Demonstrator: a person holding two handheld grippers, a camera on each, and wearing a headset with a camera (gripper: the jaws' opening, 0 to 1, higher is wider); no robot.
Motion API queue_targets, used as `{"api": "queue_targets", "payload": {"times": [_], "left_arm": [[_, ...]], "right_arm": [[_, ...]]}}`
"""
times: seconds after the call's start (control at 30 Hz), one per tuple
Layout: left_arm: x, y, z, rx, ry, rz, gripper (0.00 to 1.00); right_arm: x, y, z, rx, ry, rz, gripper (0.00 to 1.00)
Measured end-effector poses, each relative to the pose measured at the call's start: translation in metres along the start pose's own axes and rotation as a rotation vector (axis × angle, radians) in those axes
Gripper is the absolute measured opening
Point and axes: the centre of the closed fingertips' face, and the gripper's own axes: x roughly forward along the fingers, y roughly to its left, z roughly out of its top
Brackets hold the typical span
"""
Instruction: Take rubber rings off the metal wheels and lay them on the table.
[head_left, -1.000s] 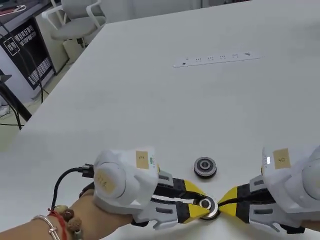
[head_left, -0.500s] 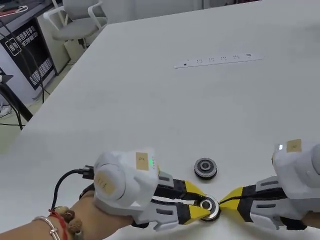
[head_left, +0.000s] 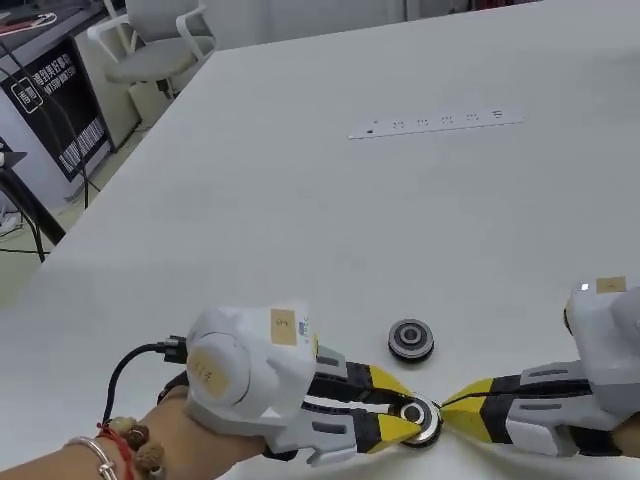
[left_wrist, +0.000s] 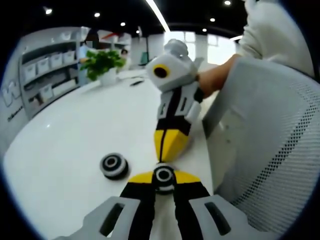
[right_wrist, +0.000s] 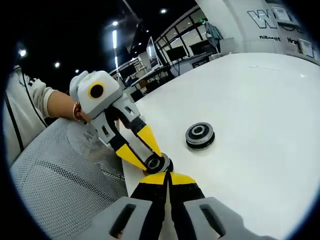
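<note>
Head view: right hand-held gripper (head_left: 447, 408) has shifted rightward, still touching wheel (head_left: 414, 412).

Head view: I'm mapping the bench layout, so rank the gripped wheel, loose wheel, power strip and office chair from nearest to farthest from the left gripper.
From the left gripper:
1. Held wheel, between its jaws.
2. Loose wheel, just beyond, on the table.
3. Power strip, far across the table.
4. Office chair, off the table, far left.
</note>
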Motion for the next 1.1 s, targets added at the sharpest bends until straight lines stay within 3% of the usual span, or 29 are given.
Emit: {"api": "queue_targets", "payload": {"times": [0.2,0.73,0.83,0.9,1.0,1.1], "left_arm": [[0.000,0.000,0.000,0.002,0.000,0.000,0.14],[0.000,0.000,-0.001,0.001,-0.001,-0.006,0.14],[0.000,0.000,0.000,0.001,-0.001,-0.006,0.14],[0.000,0.000,0.000,0.002,-0.001,-0.006,0.14],[0.000,0.001,-0.001,0.002,-0.001,-0.006,0.14],[0.000,0.001,0.000,0.002,0.000,-0.004,0.14]], "right_arm": [[-0.001,0.005,0.007,0.145,-0.054,0.053,0.00],[0.003,0.013,0.009,0.081,-0.028,0.066,0.00],[0.006,0.021,0.012,0.076,-0.028,0.099,0.00],[0.009,0.032,0.021,0.066,-0.057,0.153,0.00],[0.010,0.024,0.018,-0.017,-0.005,0.097,0.00],[0.011,0.027,0.018,0.023,-0.015,0.115,0.00]]}}
